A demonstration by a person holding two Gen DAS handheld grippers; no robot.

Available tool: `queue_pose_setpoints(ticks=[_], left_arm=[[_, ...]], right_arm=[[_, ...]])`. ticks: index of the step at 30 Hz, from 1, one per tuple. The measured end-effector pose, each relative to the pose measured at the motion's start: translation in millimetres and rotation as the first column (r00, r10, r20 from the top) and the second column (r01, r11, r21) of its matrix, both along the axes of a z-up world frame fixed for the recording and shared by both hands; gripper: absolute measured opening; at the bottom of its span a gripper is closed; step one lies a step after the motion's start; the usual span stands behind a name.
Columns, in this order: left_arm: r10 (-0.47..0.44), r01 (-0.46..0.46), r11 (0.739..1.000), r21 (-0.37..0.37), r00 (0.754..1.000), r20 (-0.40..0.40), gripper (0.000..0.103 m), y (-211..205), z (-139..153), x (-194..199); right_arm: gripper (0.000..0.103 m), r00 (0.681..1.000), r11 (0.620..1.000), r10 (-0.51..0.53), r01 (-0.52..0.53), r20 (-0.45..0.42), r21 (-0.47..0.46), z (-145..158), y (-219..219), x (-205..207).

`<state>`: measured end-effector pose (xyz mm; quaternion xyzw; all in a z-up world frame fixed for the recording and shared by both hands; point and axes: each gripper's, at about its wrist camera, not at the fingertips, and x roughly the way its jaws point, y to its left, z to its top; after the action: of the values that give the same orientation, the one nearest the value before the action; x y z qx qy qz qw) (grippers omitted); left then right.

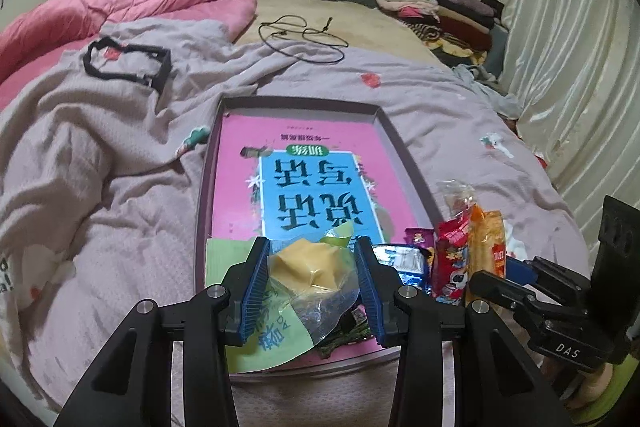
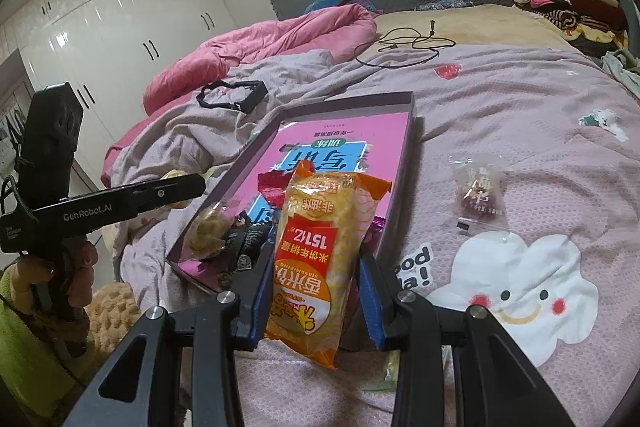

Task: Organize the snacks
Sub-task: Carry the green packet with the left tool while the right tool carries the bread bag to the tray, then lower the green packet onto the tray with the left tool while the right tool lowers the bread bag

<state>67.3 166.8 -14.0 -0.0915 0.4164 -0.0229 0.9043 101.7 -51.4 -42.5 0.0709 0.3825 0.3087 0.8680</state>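
A shallow purple tray (image 1: 394,135) with a pink and blue book cover inside lies on the bed. My left gripper (image 1: 312,247) is shut on a clear packet with a yellow pastry (image 1: 310,267), held over the tray's near end. My right gripper (image 2: 314,259) is shut on an orange rice-cracker packet (image 2: 320,251), held upright just right of the tray (image 2: 404,163). In the left wrist view that packet (image 1: 486,243) stands beside a red snack packet (image 1: 450,263) and a blue one (image 1: 400,259). A clear wrapped sweet (image 2: 478,193) lies on the blanket to the right.
A green paper (image 1: 264,339) and dark small packets (image 2: 244,239) lie in the tray's near end. A black frame (image 1: 128,65) and a black cord (image 1: 304,39) lie on the far blanket. A pink duvet (image 1: 140,3) is at the left, folded clothes (image 1: 436,7) at the far right.
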Motion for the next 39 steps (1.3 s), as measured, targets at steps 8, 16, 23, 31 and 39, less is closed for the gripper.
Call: queue_pose_setpoints(ticks=[8, 16, 23, 31, 39], left_arm=[[-0.016, 0.016, 1.000, -0.012, 1.000, -0.009, 0.044, -8, -9, 3], [-0.046, 0.046, 0.999, 0.001, 0.999, -0.018, 0.044, -26, -18, 6], [-0.046, 0.047, 0.999, 0.020, 0.999, -0.025, 0.044, -35, -24, 9], [-0.060, 0.062, 0.996, 0.067, 0.998, -0.034, 0.044, -45, -32, 12], [-0.065, 0.068, 0.996, 0.061, 0.997, -0.048, 0.044, -46, -36, 14]], right_arm=[[0.039, 1.000, 1.000, -0.005, 0.005, -0.007, -0.020, -8, 8, 10], [0.039, 1.000, 0.999, 0.014, -0.014, 0.007, -0.049, -12, 21, 12], [0.039, 1.000, 0.997, 0.008, -0.006, 0.024, -0.083, -14, 25, 14], [0.039, 1.000, 0.996, -0.005, 0.007, 0.016, -0.084, -16, 23, 16], [0.040, 1.000, 0.997, -0.014, 0.014, -0.006, -0.070, -18, 19, 16]])
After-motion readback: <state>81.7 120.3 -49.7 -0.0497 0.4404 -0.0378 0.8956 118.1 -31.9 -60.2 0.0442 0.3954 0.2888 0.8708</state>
